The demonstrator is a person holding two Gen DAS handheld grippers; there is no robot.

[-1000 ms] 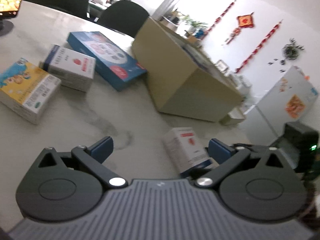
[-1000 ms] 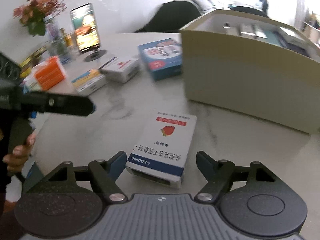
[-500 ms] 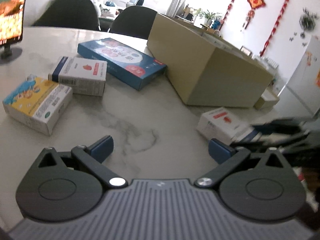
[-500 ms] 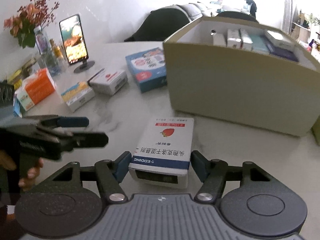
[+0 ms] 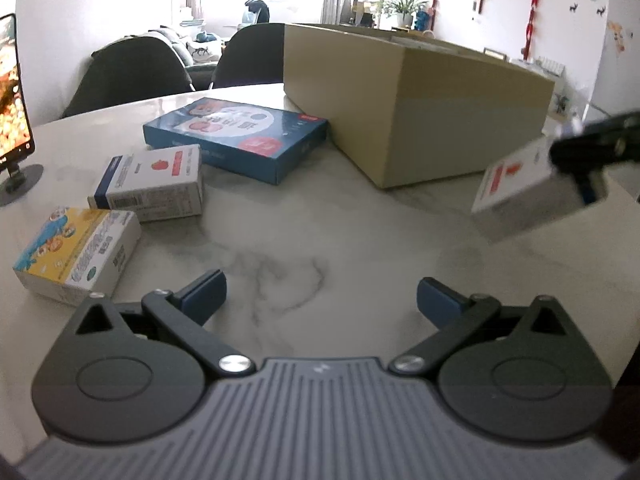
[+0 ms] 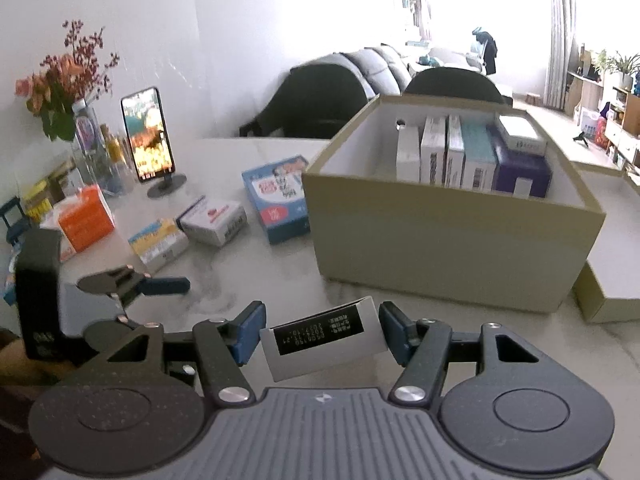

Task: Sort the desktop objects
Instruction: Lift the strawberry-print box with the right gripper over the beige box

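My right gripper is shut on a white strawberry box and holds it above the marble table, tilted. The held box also shows at the right of the left wrist view. The open tan cardboard box stands just ahead, with several packs standing inside. My left gripper is open and empty over bare table. Ahead of it lie a yellow box, a second white strawberry box and a flat blue box.
A phone on a stand, a vase of flowers and an orange pack stand at the table's far left. The box lid lies right of the cardboard box. Dark chairs stand behind the table.
My right gripper closed on the white strawberry box and lifted it off the table, tilting it. My left gripper stayed open and its view swung level towards the boxes.
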